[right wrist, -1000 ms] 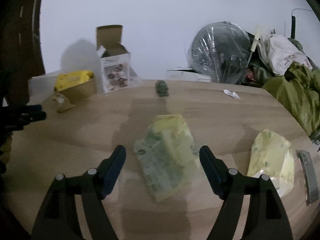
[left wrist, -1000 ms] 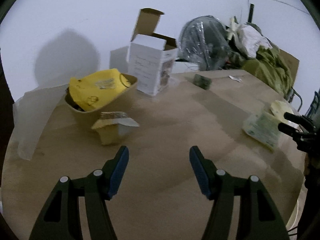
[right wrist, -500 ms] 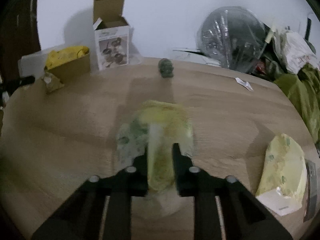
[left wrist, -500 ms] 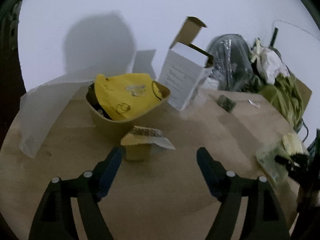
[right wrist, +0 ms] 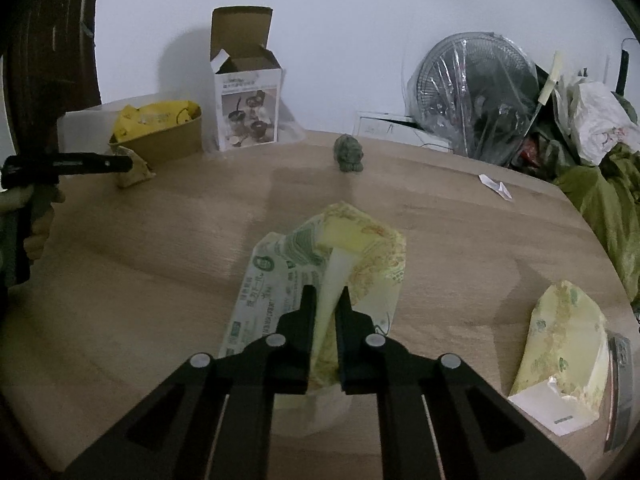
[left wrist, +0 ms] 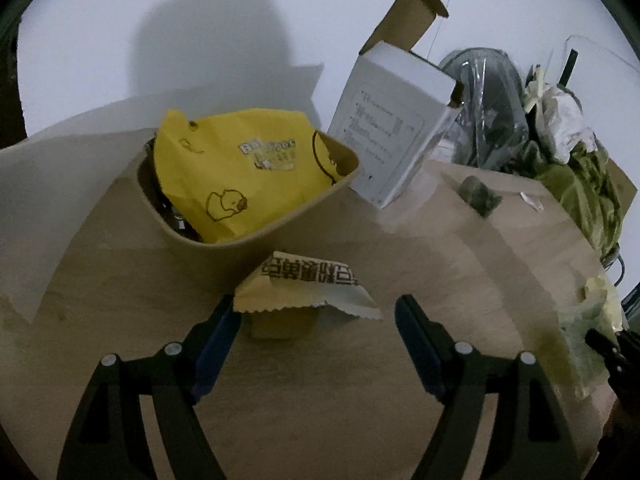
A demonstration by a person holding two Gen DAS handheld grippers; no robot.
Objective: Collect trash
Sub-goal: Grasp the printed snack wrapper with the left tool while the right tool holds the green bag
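Right tool [right wrist: 325, 300] clamped on green-yellow wrapper [right wrist: 320, 264], lifted off table [right wrist: 160, 260]. Left tool [left wrist: 316, 316] open, straddling torn yellow packet [left wrist: 304, 286] on table, just before paper bowl [left wrist: 256, 224] w/ yellow duck bag [left wrist: 240, 172]

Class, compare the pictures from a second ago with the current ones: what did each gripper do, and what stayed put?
The right gripper shut its jaws on the pale green printed wrapper, which it had only straddled. The left gripper, jaws open throughout, moved toward the brown paper bowl and now straddles the small tan torn packet. The white open-topped carton, small green figurine and second pale yellow wrapper stayed put.
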